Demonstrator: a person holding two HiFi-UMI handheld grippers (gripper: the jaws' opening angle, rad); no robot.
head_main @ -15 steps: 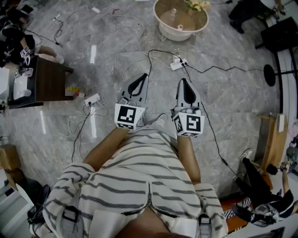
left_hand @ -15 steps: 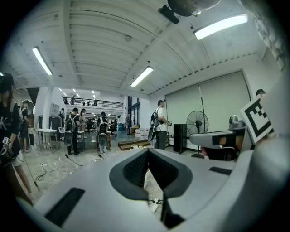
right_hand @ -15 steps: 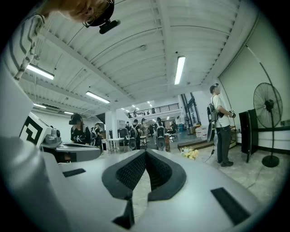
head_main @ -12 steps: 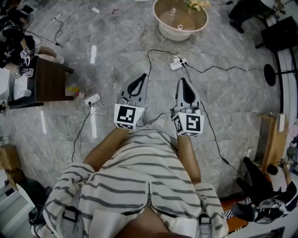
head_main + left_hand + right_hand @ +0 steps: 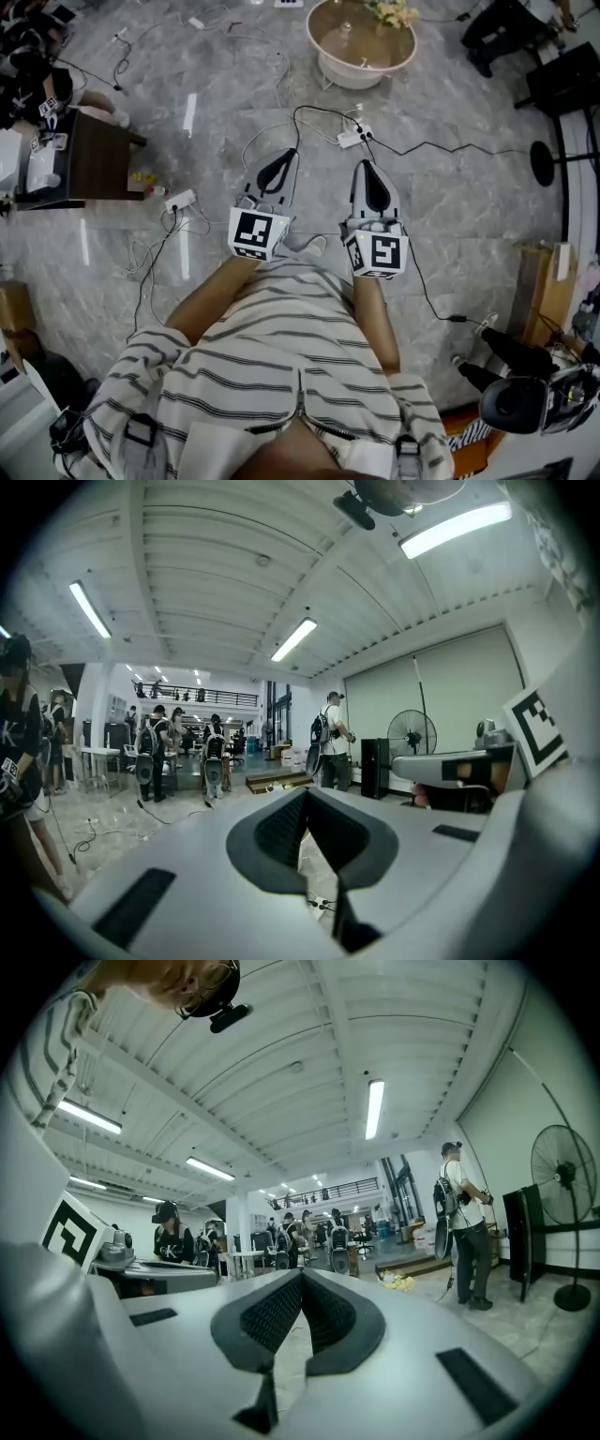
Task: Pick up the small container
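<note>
In the head view my left gripper (image 5: 287,154) and right gripper (image 5: 365,164) are held side by side in front of a striped shirt, pointing forward above the marble floor. Both are shut with nothing between the jaws. The left gripper view shows its dark pads (image 5: 281,827) meeting at the tips, facing a large hall. My right gripper (image 5: 302,1275) looks the same, its pads (image 5: 272,1314) touching. A round table (image 5: 330,58) stands ahead, with yellow flowers (image 5: 395,11) and a small clear object (image 5: 348,27) that is too small to identify. No small container shows clearly.
Cables and a power strip (image 5: 352,136) lie on the floor just beyond the grippers. A dark cabinet (image 5: 89,161) stands at the left, a wooden stand (image 5: 542,292) at the right, and a fan base (image 5: 542,162) nearby. Several people stand in the hall.
Both grippers stay shut and have edged slightly forward. The floor and the power strip have shifted a little in view, and the figure at lower right has moved.
</note>
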